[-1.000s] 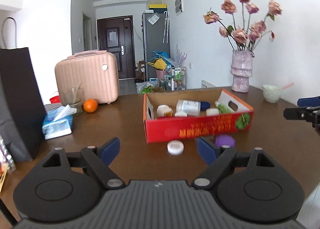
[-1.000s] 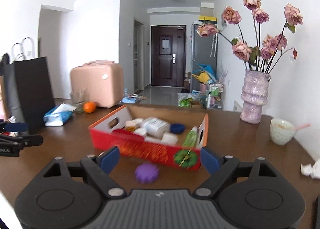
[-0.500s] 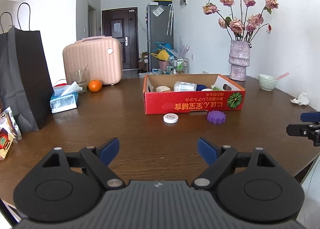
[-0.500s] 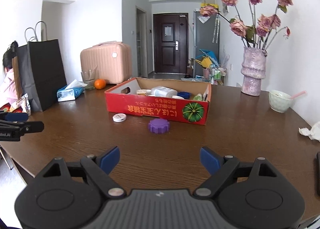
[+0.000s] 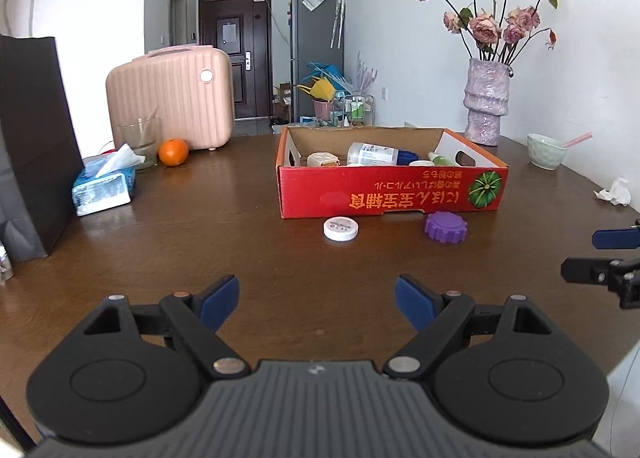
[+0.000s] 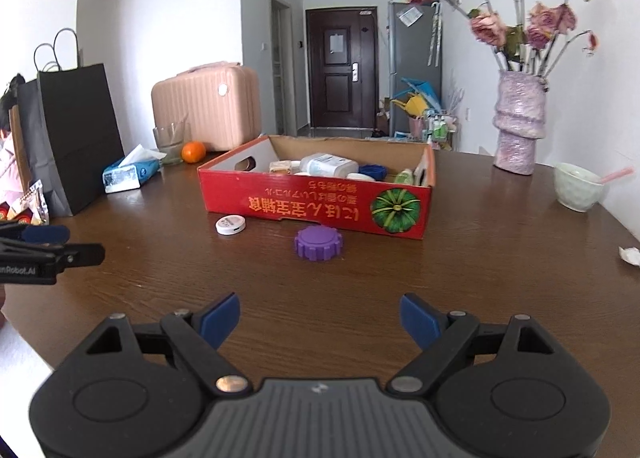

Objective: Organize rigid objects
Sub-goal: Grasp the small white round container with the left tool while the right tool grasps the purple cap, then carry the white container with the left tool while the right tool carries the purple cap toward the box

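A red cardboard box stands mid-table and holds a white bottle, a blue cap and several small containers. In front of it lie a white round lid and a purple toothed cap. My left gripper is open and empty, hovering well short of the lids. My right gripper is open and empty too, in line with the purple cap. Each gripper shows at the edge of the other's view: the right one, the left one.
A black paper bag, a tissue pack, a glass, an orange and a pink case stand at the left. A vase of roses, a bowl and a crumpled tissue are at the right.
Both grippers pulled back from the box and rose; it looked close a second ago. Since half a second ago they came slightly nearer again. Both stayed open; nothing on the table moved.
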